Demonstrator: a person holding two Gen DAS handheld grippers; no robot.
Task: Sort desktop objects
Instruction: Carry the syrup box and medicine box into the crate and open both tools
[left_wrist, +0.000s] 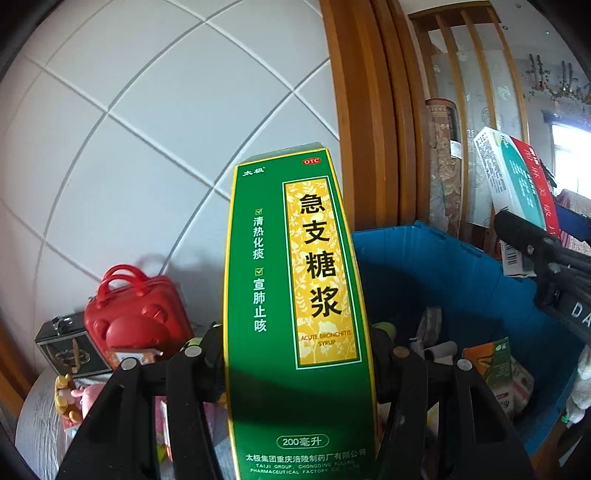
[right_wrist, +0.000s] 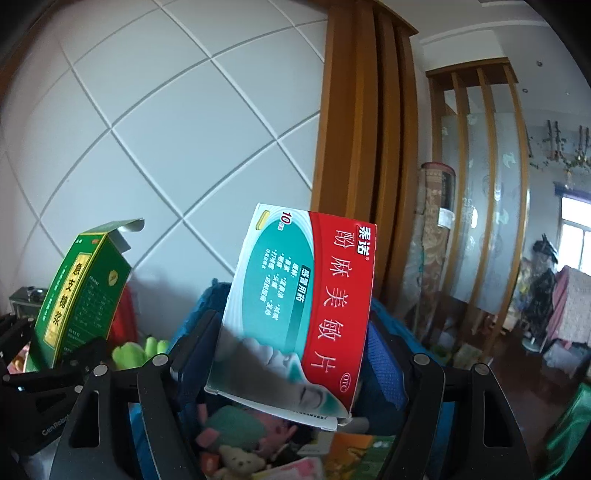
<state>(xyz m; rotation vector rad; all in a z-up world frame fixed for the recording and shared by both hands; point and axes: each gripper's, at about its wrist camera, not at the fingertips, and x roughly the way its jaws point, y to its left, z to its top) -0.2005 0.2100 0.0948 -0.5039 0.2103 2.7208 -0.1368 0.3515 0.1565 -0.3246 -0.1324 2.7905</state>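
A tall green syrup box (left_wrist: 295, 295) with a yellow label stands upright between the pads of my left gripper (left_wrist: 297, 347), which is shut on its lower part. My right gripper (right_wrist: 291, 332) is shut on a flat red, teal and white medicine box (right_wrist: 295, 302), held tilted. Both boxes hang above an open blue bin (left_wrist: 443, 266). The right wrist view shows the green syrup box (right_wrist: 81, 288) at the left with its top flap open, held in my left gripper (right_wrist: 55, 354). At the right edge of the left wrist view are the medicine box (left_wrist: 517, 184) and my right gripper (left_wrist: 524, 240).
The blue bin (right_wrist: 388, 354) holds plush toys, packets and cartons. A red bear-shaped case (left_wrist: 136, 314) and a small black box (left_wrist: 66, 343) stand left of the bin against a white tiled wall. Wooden posts (left_wrist: 369, 110) rise behind the bin.
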